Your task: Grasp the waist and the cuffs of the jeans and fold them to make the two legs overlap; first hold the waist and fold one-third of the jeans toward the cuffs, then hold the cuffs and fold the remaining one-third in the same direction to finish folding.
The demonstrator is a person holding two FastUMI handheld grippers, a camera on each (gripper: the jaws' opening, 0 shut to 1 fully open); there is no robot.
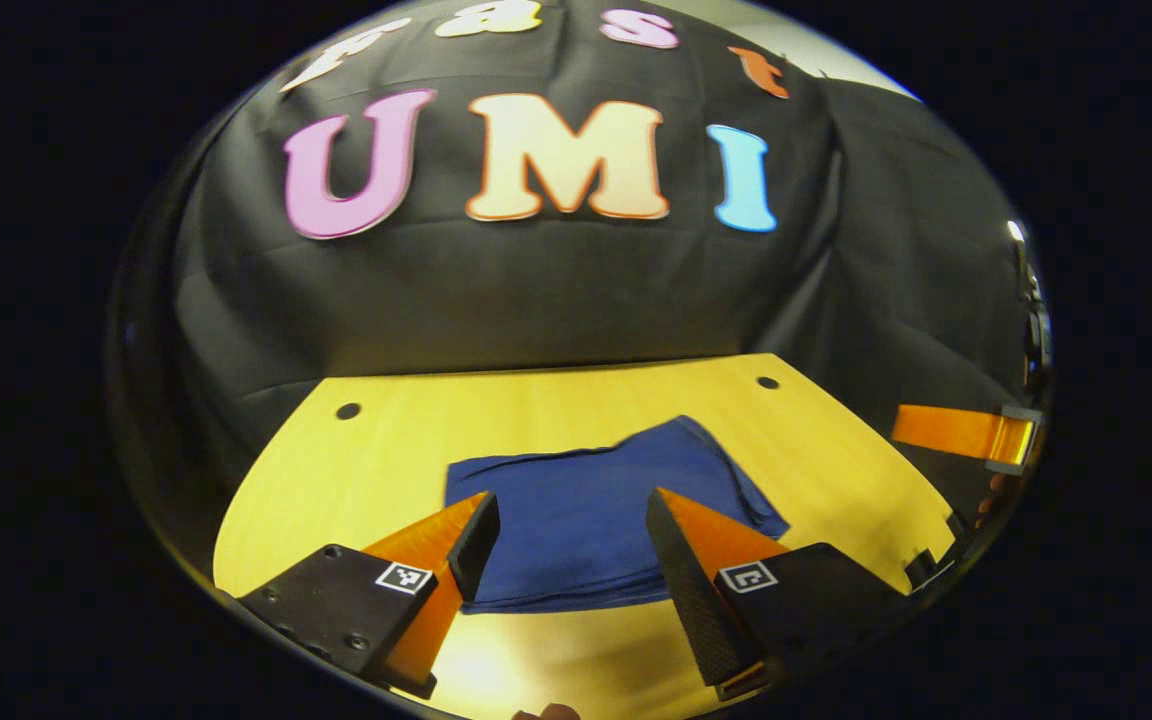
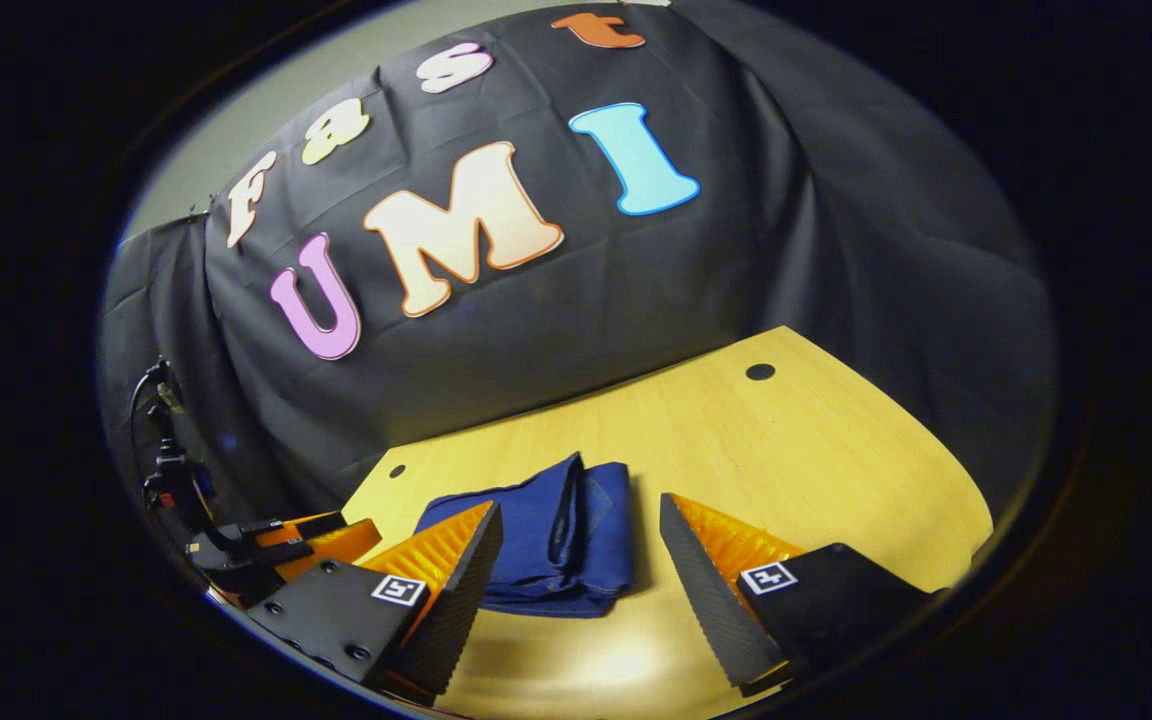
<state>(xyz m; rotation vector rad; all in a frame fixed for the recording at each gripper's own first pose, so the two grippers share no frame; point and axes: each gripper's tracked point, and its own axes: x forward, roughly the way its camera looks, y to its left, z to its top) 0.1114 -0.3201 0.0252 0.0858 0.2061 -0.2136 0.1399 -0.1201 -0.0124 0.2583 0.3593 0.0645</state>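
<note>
Both grippers hang above the table with fingers spread wide, holding nothing — left gripper, right gripper. Beyond their tips the jeans lie folded into a compact blue bundle on the yellow wooden top — layered edges show in the right gripper view.

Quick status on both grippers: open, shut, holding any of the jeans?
Left gripper: open, holding nothing, above the folded jeans.
Right gripper: open, holding nothing, jeans lying on the table ahead.
</note>
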